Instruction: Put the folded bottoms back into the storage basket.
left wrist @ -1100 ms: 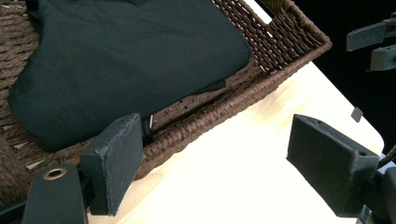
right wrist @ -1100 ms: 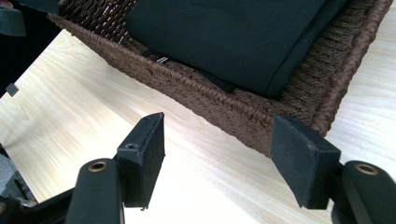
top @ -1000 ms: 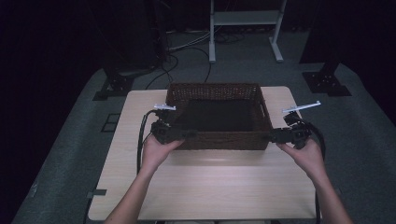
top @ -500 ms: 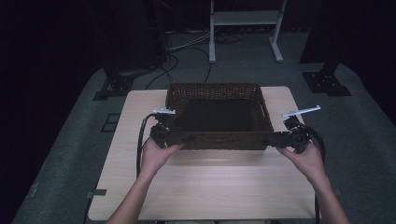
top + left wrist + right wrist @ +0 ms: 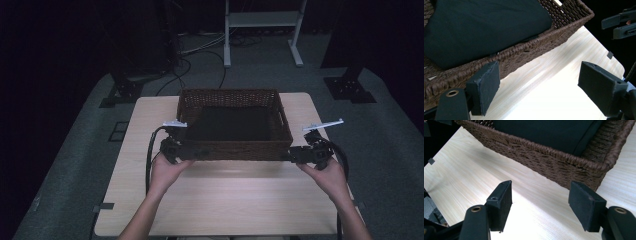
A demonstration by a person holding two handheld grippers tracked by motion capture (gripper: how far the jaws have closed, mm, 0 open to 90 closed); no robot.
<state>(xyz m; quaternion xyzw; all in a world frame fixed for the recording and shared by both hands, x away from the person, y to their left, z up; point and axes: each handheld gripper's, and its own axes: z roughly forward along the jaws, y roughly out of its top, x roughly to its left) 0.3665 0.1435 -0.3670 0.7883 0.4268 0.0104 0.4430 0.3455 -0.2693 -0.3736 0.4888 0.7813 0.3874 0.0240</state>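
Observation:
A brown wicker basket [image 5: 235, 149] stands on the far half of the light wooden table [image 5: 225, 200], with a folded black cloth [image 5: 232, 122] lying inside. My left gripper [image 5: 184, 151] is at the basket's near left corner and my right gripper [image 5: 297, 154] at its near right corner. In the left gripper view the gripper [image 5: 541, 87] is open over bare tabletop, with the basket wall [image 5: 524, 50] and cloth [image 5: 486, 27] just beyond its left pad. The right gripper view shows that gripper [image 5: 542, 205] open too, facing the basket's front wall [image 5: 549, 160] and the cloth [image 5: 549, 132].
The near half of the table lies bare in front of the basket. Dark stands [image 5: 125, 85], cables [image 5: 185, 70] and a white frame [image 5: 260, 30] sit on the grey floor beyond the table. The other gripper [image 5: 621, 22] shows at the top right of the left gripper view.
Both grippers have slid a little toward the person along the basket's sides, down to its near corners. The basket has not moved.

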